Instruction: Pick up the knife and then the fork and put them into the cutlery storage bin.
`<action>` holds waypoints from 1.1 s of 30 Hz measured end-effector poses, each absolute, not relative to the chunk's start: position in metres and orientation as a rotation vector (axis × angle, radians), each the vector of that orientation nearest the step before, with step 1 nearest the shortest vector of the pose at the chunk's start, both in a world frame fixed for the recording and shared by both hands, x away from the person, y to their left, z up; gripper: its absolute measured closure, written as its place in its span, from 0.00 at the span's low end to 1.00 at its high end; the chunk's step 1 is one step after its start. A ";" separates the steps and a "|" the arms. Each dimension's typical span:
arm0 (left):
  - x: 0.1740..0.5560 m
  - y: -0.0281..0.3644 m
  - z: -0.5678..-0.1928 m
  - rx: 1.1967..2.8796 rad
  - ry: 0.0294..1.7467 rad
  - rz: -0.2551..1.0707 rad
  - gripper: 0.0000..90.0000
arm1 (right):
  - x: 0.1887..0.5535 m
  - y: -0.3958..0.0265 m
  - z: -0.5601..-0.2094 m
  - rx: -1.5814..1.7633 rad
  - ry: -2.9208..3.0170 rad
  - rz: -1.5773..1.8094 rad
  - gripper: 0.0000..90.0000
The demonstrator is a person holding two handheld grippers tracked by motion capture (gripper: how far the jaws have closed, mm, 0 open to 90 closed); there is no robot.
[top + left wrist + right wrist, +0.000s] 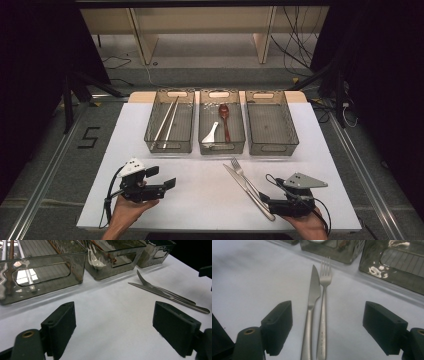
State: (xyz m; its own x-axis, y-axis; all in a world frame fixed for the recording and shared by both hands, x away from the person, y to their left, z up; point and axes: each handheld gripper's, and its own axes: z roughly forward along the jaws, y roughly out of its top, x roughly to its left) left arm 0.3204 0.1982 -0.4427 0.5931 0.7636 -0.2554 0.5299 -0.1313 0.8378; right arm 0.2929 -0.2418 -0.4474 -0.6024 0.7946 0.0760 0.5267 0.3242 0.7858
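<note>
A steel knife (240,182) and fork (239,169) lie side by side on the white table (200,205), right of centre. My right gripper (266,199) is open at their handle ends. In the right gripper view, the knife (313,295) and fork (324,290) run up between its spread jaws (328,325), which touch neither. My left gripper (161,177) is open over bare table at the front left, holding nothing. From the left gripper view (113,325), the fork (150,285) and knife (160,291) lie farther right.
Three translucent grey bins stand in a row at the back. The left bin (170,146) holds chopsticks (167,122). The middle bin (221,148) holds a white spoon (211,134) and a brown spoon (225,117). The right bin (272,120) holds nothing.
</note>
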 end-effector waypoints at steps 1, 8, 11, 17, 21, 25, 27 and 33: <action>0.320 0.198 -0.443 1.798 1.056 0.289 0.20 | 0.295 -0.241 -0.446 1.186 2.286 1.132 0.28; 0.316 0.199 -0.445 1.794 1.055 0.301 0.20 | 0.312 -0.231 -0.440 1.187 2.405 0.930 0.34; 0.315 0.198 -0.447 1.802 1.057 0.309 0.20 | 0.323 -0.225 -0.442 1.182 2.473 0.850 0.39; 0.313 0.198 -0.446 1.797 1.046 0.320 0.20 | 0.342 -0.212 -0.446 1.204 2.585 0.742 0.48; 0.312 0.197 -0.447 1.789 1.043 0.318 0.20 | 0.351 -0.202 -0.447 1.184 2.633 0.655 0.53; 0.312 0.196 -0.447 1.800 1.036 0.319 0.20 | 0.358 -0.194 -0.450 1.179 2.665 0.580 0.58; 0.311 0.196 -0.447 1.801 1.034 0.320 0.20 | 0.360 -0.192 -0.452 1.177 2.680 0.556 0.60; 0.312 0.197 -0.447 1.803 1.037 0.324 0.20 | 0.366 -0.184 -0.457 1.172 2.712 0.513 0.65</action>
